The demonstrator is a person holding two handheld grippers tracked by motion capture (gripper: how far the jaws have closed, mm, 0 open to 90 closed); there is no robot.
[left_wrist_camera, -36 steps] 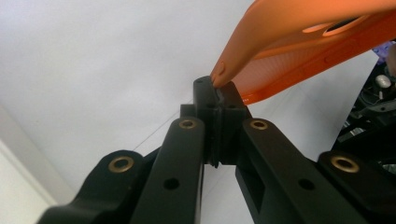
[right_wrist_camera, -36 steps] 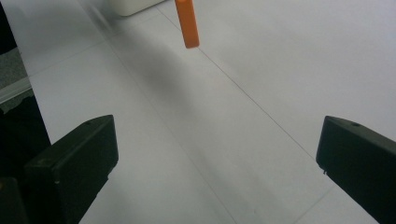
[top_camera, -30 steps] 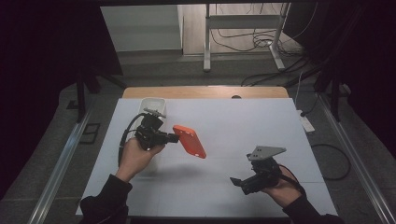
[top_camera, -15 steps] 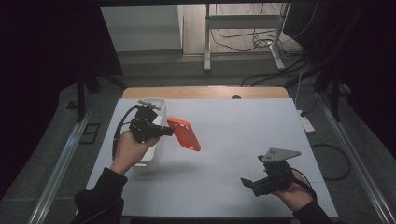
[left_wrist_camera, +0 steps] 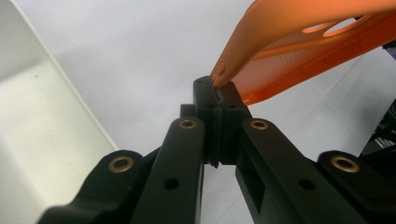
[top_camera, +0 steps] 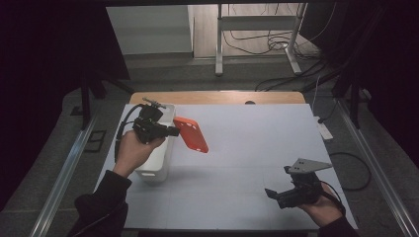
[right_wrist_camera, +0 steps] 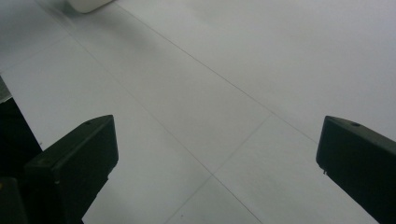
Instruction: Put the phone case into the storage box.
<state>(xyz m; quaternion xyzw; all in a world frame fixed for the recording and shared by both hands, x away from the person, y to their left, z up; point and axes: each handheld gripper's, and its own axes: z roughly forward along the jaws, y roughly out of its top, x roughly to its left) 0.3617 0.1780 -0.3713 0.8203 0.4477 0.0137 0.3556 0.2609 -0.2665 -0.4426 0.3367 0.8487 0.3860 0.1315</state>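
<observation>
I see my left gripper (top_camera: 174, 131) up in the air at the left side of the white table (top_camera: 257, 148). Its jaws are squeezed tight on one edge of an orange phone case (top_camera: 191, 133). The case sticks out to the right and hangs above the table, not touching it. In the left gripper view the case (left_wrist_camera: 299, 51) has holes cut in it, and the jaws pinch its end.

Right under my left hand (top_camera: 132, 153) sits a white bin (top_camera: 157, 168). It stands between that hand and the table top. In the left gripper view its white wall (left_wrist_camera: 42, 121) is just beside the jaws.

My right gripper (top_camera: 274, 195) is low at the right front of the table, well apart from the case. Its jaws are wide and hold nothing. The table under them is bare.

I count one case, one bin and two grippers.
</observation>
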